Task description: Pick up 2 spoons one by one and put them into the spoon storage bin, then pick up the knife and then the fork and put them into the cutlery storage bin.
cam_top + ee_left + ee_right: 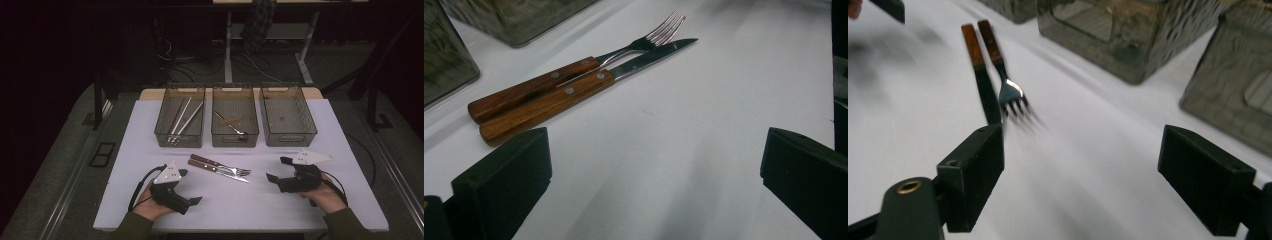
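Wood-handled steel fork (227, 167) and wood-handled steel knife (216, 169) side by side, touching, at centre of the high view on the white table (250, 205), just below three smoky transparent bins (235, 140). Reddish-brown riveted handles pointing upper left, tines and blade lower right. Left gripper (192, 186) lower left of frame, jaws spread, nothing between. Right gripper (278, 169) lower right, jaws spread wide, empty, pointed toward the tines.
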Motion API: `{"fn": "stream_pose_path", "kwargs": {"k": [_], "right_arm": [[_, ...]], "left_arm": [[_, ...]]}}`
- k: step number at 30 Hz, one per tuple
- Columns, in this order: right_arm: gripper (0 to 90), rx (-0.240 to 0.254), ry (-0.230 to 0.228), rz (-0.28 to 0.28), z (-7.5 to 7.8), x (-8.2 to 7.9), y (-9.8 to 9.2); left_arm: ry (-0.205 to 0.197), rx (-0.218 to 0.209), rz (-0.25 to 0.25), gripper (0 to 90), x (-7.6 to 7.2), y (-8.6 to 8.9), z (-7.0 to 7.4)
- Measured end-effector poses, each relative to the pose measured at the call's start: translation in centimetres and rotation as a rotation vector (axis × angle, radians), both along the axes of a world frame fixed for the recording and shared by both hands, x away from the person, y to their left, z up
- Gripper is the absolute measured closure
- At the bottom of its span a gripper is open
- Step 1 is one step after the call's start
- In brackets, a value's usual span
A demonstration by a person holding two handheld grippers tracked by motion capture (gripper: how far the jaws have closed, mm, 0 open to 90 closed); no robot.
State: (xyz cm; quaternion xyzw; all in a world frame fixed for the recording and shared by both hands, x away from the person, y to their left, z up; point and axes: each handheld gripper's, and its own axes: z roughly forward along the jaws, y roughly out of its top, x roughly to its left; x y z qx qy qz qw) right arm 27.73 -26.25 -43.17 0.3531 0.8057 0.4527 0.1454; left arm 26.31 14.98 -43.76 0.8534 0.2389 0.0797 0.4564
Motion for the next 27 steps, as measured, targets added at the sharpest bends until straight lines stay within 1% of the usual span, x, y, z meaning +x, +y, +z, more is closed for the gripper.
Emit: {"fn": "stream_pose_path", "kwargs": {"k": [2, 5, 6, 8, 10, 12, 14, 15, 16, 17, 18, 19, 20, 21, 22, 25, 27], "right_arm": [[18.4, 0.012, 0.013, 0.0, -0.3, -0.5, -0.5], [18.4, 0.007, 0.015, -0.002, -0.5, -1.0, -1.1], [18.4, 0.008, 0.011, -0.003, -0.5, -1.2, -1.3], [18.4, 0.017, 0.008, -0.002, -0.6, -1.4, -1.6], [18.4, 0.024, 0.002, -0.004, -0.7, -1.3, -1.8], [18.4, 0.03, 0.007, -0.005, -0.9, -1.0, -1.9], [18.4, 0.027, 0.016, -0.013, -1.0, -0.7, -2.1], [18.4, 0.026, 0.017, -0.016, -1.1, -0.6, -2.1], [18.4, 0.032, 0.021, -0.02, -1.2, -0.6, -2.2], [18.4, 0.035, 0.024, -0.021, -1.2, -0.5, -2.3], [18.4, 0.035, 0.025, -0.022, -1.2, -0.6, -2.3], [18.4, 0.034, 0.023, -0.022, -1.2, -0.6, -2.3], [18.4, 0.038, 0.024, -0.023, -1.2, -0.6, -2.3], [18.4, 0.04, 0.025, -0.021, -1.2, -0.6, -2.3], [18.4, 0.04, 0.025, -0.02, -1.2, -0.6, -2.2], [18.4, 0.034, 0.022, -0.01, -1.2, -0.6, -2.0], [18.4, 0.03, 0.028, -0.012, -1.2, -0.6, -1.9]], "left_arm": [[-0.002, -0.003, 0.0, 0.0, 0.0, 0.0, 0.0], [-0.005, -0.002, 0.003, 0.0, 0.2, -0.1, 0.2], [-0.005, -0.009, 0.009, 0.0, 0.3, -0.1, 0.2], [-0.001, -0.002, 0.018, 0.0, 0.6, -0.2, 0.4], [0.0, -0.006, 0.024, 2.9, 1.1, -0.4, 0.7], [-0.011, -0.009, 0.03, 7.6, 1.6, -0.6, 1.0], [-0.025, -0.001, 0.044, 15.6, 2.4, -0.8, 1.3], [-0.026, 0.002, 0.049, 18.3, 2.8, -1.0, 1.5], [-0.027, 0.001, 0.052, 22.9, 3.2, -1.1, 1.6], [-0.026, 0.004, 0.052, 31.4, 3.6, -1.2, 1.8], [-0.031, 0.017, 0.055, 38.8, 4.0, -1.4, 1.8], [-0.03, 0.024, 0.057, 42.8, 4.5, -1.6, 1.9], [-0.027, 0.03, 0.061, 48.7, 4.9, -1.8, 1.8], [-0.022, 0.046, 0.068, 55.9, 5.4, -2.0, 1.8], [-0.024, 0.06, 0.072, 60.9, 6.0, -2.2, 1.8], [-0.003, 0.083, 0.07, 72.4, 7.5, -2.9, 1.5], [0.004, 0.099, 0.073, 79.6, 8.3, -3.4, 1.3]]}}
